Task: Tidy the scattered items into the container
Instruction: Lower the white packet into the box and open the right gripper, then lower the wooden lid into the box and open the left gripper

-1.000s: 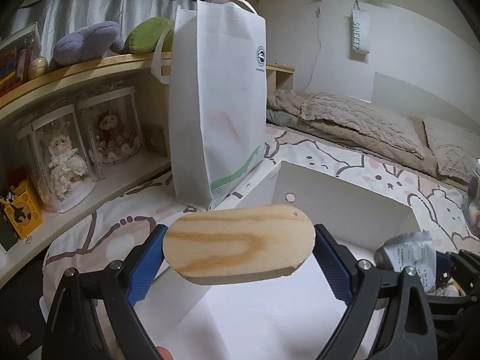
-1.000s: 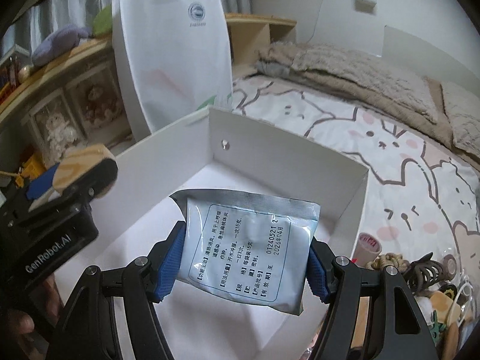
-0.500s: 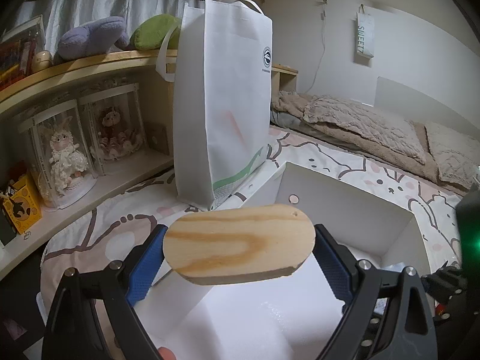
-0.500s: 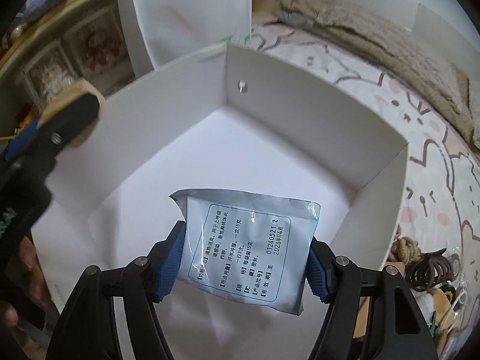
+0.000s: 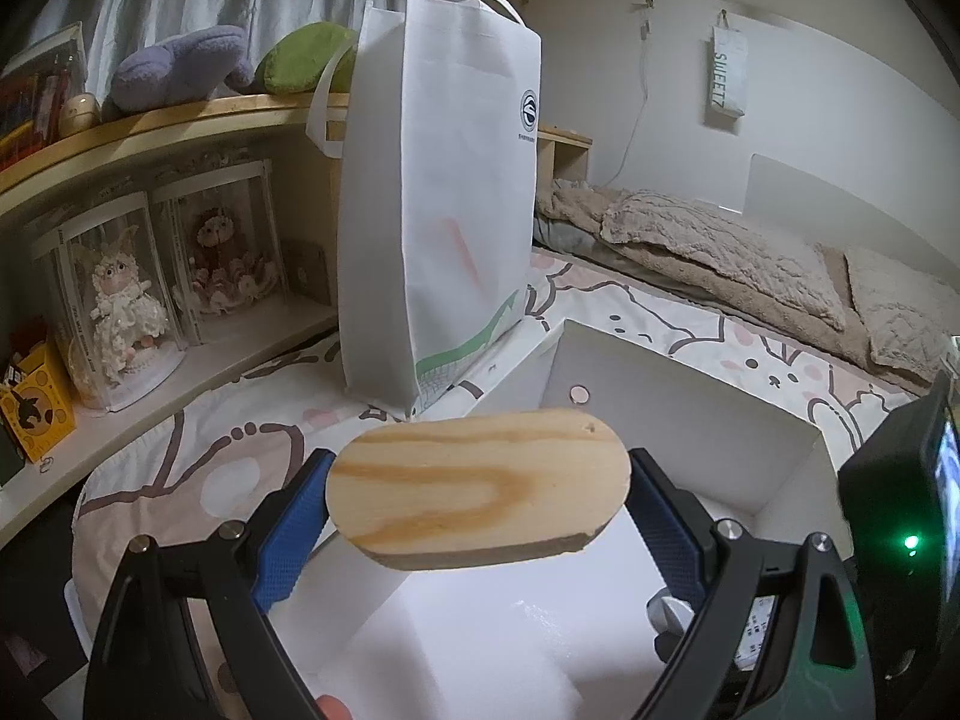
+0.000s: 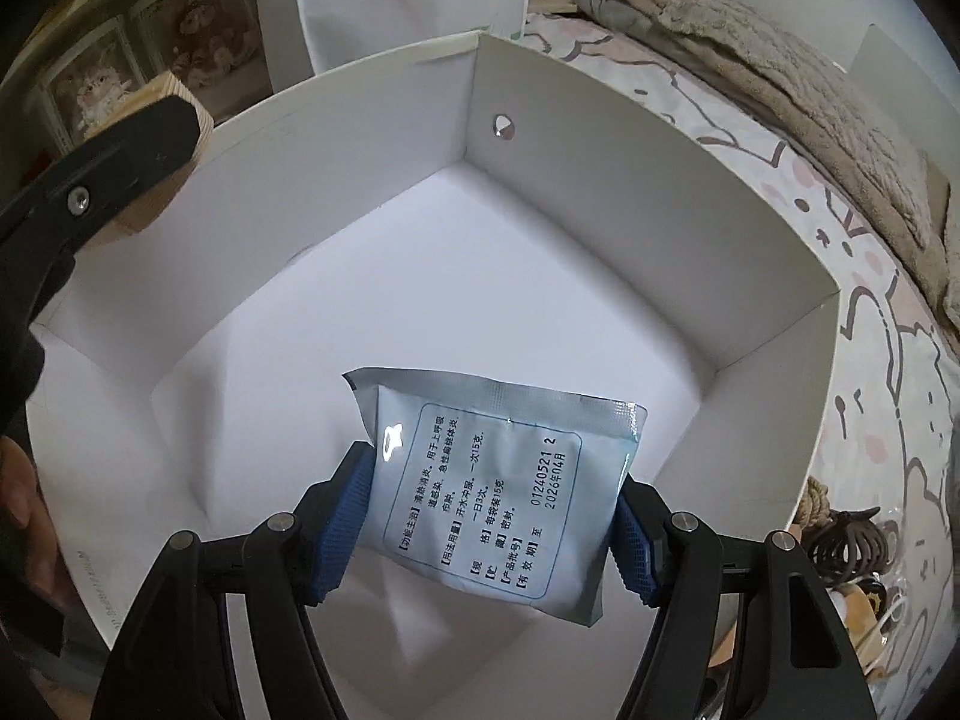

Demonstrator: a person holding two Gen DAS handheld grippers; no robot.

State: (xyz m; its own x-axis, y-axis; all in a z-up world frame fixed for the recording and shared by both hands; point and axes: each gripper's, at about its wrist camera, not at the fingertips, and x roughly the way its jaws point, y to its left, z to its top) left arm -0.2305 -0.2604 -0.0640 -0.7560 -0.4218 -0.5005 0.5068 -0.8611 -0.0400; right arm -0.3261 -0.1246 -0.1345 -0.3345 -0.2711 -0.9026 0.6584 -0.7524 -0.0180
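My left gripper (image 5: pixel 478 516) is shut on an oval wooden piece (image 5: pixel 478 489), held flat over the near-left side of the white box (image 5: pixel 678 414). In the right wrist view the same wooden piece (image 6: pixel 174 144) shows at the upper left, at the box's left wall. My right gripper (image 6: pixel 487 519) is shut on a silver-blue sachet (image 6: pixel 489 495) with printed text, pointing steeply down into the white box (image 6: pixel 600 138), above its bare floor. The right gripper's dark body (image 5: pixel 900 516) fills the right edge of the left wrist view.
A tall white tote bag (image 5: pixel 438 210) stands just behind the box on the patterned bedsheet (image 5: pixel 198 450). A wooden shelf (image 5: pixel 150 192) with boxed dolls runs along the left. Hair claws and small items (image 6: pixel 852 546) lie right of the box. A folded blanket (image 5: pixel 720 258) lies beyond.
My right gripper tipped downward and sank over the box with the sachet still gripped. The left gripper stayed put with the wooden piece.
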